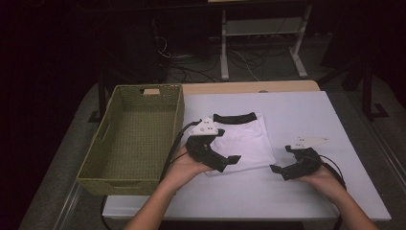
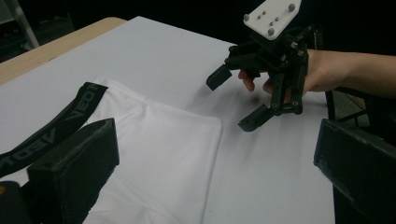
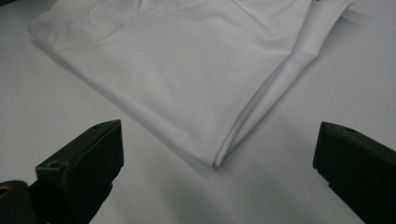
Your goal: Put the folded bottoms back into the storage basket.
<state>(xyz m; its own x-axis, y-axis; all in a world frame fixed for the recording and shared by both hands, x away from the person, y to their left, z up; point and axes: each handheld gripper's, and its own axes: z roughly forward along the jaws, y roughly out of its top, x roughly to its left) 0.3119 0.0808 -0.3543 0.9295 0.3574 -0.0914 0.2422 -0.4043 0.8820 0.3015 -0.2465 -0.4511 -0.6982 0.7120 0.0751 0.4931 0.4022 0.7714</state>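
From the high view I see the folded white garment [image 1: 245, 141] at frame centre on the tabletop [image 1: 297, 110], right of the basket [image 1: 134, 139]. My left gripper [image 1: 229, 163] hangs over its lower left corner, fingers spread; my right gripper [image 1: 279, 171] sits off its lower right, spread too. In the left gripper view the garment [image 2: 159, 158] lies between my fingers [image 2: 79, 163], lower left. In the right gripper view its folded corner [image 3: 219, 158] lies just ahead, between the spread fingers [image 3: 88, 154].

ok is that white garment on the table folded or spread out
Folded. The white garment lies as a compact rectangle with its black waistband at the far edge, and layered fabric edges meet at its near corner.
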